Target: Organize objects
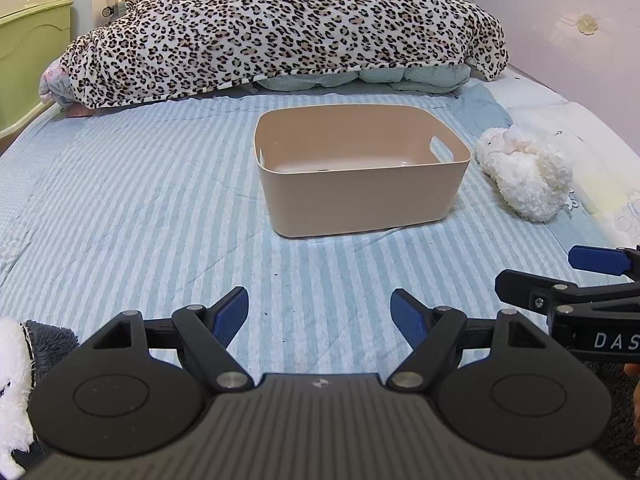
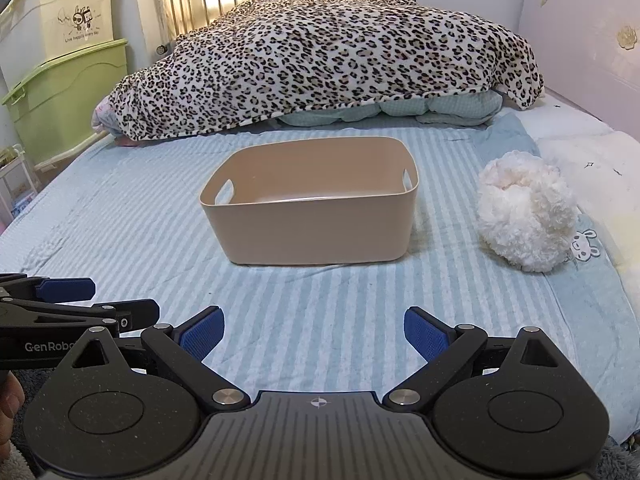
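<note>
A beige plastic bin (image 1: 360,196) with handle slots stands on the striped blue bed sheet, ahead of both grippers; it also shows in the right wrist view (image 2: 312,224). It looks almost empty. A fluffy white plush (image 1: 524,172) lies to the right of the bin, also seen in the right wrist view (image 2: 524,216). My left gripper (image 1: 319,316) is open and empty, low over the sheet. My right gripper (image 2: 314,334) is open and empty beside it. A white and black plush (image 1: 12,396) on a dark grey fuzzy cloth lies at the left gripper's lower left.
A leopard-print blanket (image 1: 280,28) is heaped across the far side of the bed over a pale green quilt. A pink headboard (image 1: 568,36) runs along the right. Green and cream storage boxes (image 2: 68,92) stand off the bed's left side. White pillows (image 2: 592,160) lie right.
</note>
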A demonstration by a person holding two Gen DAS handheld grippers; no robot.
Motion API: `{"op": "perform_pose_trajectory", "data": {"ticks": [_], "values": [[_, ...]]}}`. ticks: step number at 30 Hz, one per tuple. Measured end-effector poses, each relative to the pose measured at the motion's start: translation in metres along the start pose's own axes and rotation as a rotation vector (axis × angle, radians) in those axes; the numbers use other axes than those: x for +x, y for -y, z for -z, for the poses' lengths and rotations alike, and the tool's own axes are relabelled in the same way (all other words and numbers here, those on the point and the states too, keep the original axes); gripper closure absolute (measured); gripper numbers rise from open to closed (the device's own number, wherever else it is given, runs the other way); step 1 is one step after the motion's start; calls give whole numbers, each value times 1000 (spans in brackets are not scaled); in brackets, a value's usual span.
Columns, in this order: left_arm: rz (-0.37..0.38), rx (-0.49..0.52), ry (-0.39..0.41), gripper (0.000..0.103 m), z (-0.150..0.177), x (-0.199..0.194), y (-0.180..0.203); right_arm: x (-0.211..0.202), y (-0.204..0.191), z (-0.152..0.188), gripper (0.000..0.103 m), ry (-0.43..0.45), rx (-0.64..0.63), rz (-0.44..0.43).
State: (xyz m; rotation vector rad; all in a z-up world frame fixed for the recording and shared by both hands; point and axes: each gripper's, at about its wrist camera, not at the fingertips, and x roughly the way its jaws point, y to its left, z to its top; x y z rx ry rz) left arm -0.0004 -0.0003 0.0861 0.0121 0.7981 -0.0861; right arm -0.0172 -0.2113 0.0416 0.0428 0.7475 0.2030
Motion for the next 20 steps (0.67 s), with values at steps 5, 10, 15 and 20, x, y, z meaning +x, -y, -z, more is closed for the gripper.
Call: {"op": "perform_pose_trajectory", "data": {"ticks": [5,10,15,20], "values": [[2,-11,4,24,0,-3,-2,-1,-1,-1,5,-1,-3,0],[-1,-11,7,24,-2,-4,-4,0,-2,-1,5,-5,-9,-5],[-3,-10,13,24,-2,-5,-3,0,-2,-1,5,-7,-8,-3],[-4,-12,15,24,-3,-6,-4,-1,-2,-1,5,-7,-9,-1]]}}
